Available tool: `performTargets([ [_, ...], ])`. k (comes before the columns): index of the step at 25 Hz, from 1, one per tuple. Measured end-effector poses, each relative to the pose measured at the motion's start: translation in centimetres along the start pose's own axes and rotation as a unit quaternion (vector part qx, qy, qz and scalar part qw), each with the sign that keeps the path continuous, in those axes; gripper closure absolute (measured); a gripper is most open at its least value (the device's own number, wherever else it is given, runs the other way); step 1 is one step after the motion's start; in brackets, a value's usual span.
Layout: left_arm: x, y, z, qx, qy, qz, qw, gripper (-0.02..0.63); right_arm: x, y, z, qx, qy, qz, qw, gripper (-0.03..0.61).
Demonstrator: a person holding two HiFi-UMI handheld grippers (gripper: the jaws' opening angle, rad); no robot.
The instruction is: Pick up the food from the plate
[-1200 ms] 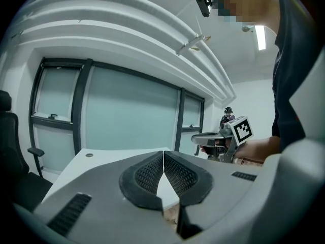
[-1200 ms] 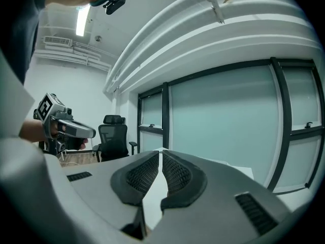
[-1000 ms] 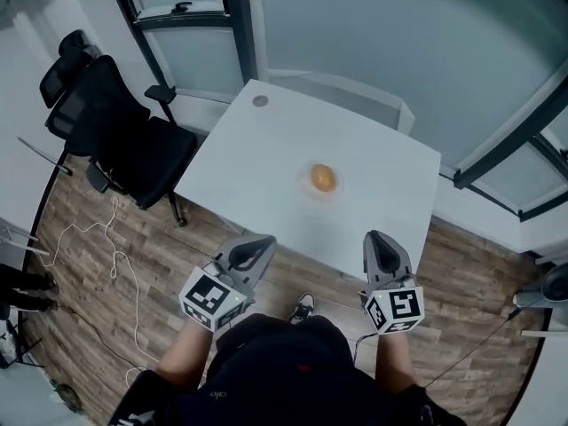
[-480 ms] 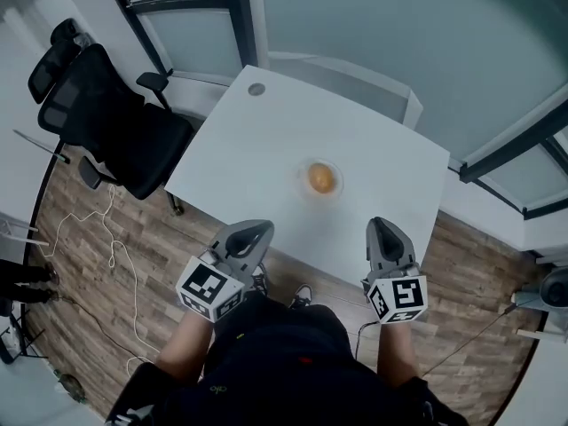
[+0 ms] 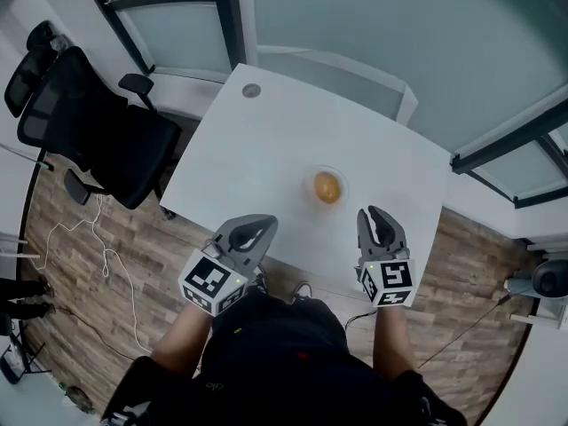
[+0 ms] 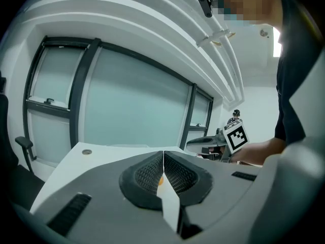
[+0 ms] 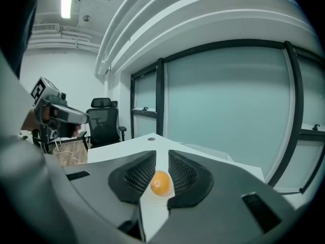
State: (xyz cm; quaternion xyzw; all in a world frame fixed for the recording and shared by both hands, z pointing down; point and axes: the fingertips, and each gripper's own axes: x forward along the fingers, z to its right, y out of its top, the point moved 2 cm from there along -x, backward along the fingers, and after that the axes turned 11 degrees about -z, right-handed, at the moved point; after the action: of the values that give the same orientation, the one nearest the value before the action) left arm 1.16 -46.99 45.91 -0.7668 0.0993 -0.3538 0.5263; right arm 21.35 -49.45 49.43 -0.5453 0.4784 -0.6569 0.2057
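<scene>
Counted from the head view: one worktop (image 5: 257,149), one plate (image 5: 313,193) on it, one round orange food (image 5: 327,187) lying in that plate, one chair (image 5: 89,122) alongside, two hand-held grippers. Over the near edge, left hand-held gripper (image 5: 264,223), pressed together on nothing. Just short of the plate, right hand-held gripper (image 5: 376,212), all but pressed together, empty, clear of the food. Shown whole through the slit in the right gripper view, with the chair behind; cut to an orange sliver in the left gripper view, beside the right marker cube (image 6: 236,136).
</scene>
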Motion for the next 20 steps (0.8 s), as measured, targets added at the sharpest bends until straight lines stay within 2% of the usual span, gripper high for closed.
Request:
performTargets([
  [1,0.1,-0.3,-0.6,-0.005,0.0,-0.002,1.0,0.591,1.3,-0.4,-0.1,-0.001,-0.001,-0.012,1.0,0.492],
  [3,0.5,-0.8,-1.7,-0.014,0.0,-0.004,0.9999,0.591,3.8,-1.8,-0.1,-0.003,0.002,-0.041,0.999,0.363],
  [12,-0.2,-3.1,-4.1,-0.039,0.01,-0.023,0.9989,0.591,13.6,-7.3,-1.2,-0.047,0.023,-0.14,0.989,0.24],
  [20,-0.9,-4.8,-4.5,-0.059,0.031,-0.036,0.9971,0.591,19.7,-10.9,-1.3,-0.063,0.027,-0.204,0.977,0.216],
])
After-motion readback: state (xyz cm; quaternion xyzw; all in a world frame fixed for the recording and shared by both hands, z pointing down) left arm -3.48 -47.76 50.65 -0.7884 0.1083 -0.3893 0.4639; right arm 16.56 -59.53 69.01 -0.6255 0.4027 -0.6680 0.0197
